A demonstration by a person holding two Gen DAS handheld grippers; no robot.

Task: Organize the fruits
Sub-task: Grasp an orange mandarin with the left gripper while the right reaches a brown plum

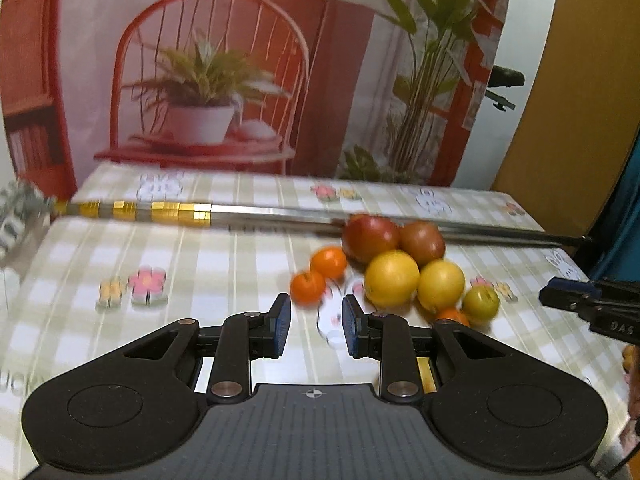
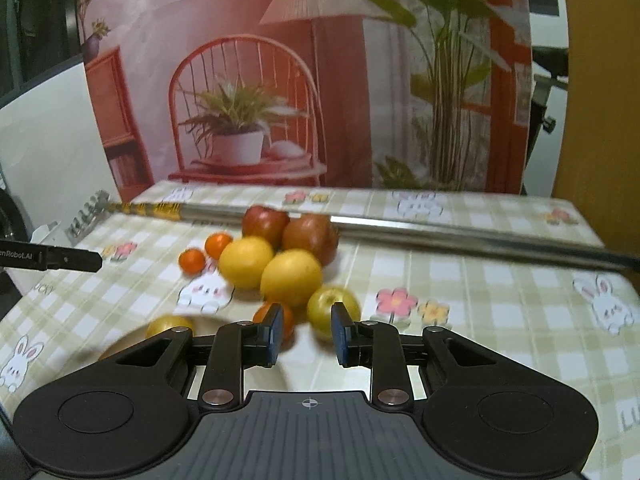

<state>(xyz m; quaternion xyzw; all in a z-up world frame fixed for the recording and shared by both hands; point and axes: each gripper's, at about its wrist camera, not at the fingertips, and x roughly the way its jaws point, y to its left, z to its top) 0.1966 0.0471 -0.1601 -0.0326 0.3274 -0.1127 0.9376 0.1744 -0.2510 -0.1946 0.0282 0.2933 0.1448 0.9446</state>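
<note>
A: Where does the fruit sit?

B: Bunched on the checked cloth of the counter (image 2: 500,280). Two dark red apples (image 2: 266,222) lie at the back against a long metal rod (image 2: 440,232), two yellow fruits (image 2: 292,276) touch in front of them, and two small oranges (image 2: 218,245) lie just left of the bunch.

A: And the tools?

B: The left tool (image 1: 316,320) hangs over the cloth with its jaws parted and nothing between them; the nearest small orange (image 1: 307,287) sits just beyond its left pad. The right tool (image 2: 306,334) is likewise spread wide and holds nothing. A greenish fruit (image 2: 330,308) lies beyond its right pad and partly behind it.

A: What can't you make out?

B: Plenty. Another orange (image 2: 288,320) is mostly covered by the right tool's left pad, and in the left wrist view only its top (image 1: 452,314) peeks over the tool's linkage. A yellow-green fruit (image 2: 168,324) near the bottom left is cut off by the tool body, with a pale curved edge (image 2: 120,344) beside it that I cannot identify. The fruit outlines are smeared by blur, so I cannot tell the kinds for certain. The right tool (image 1: 592,300) enters the left wrist view only as a dark tip at the frame edge.
</note>
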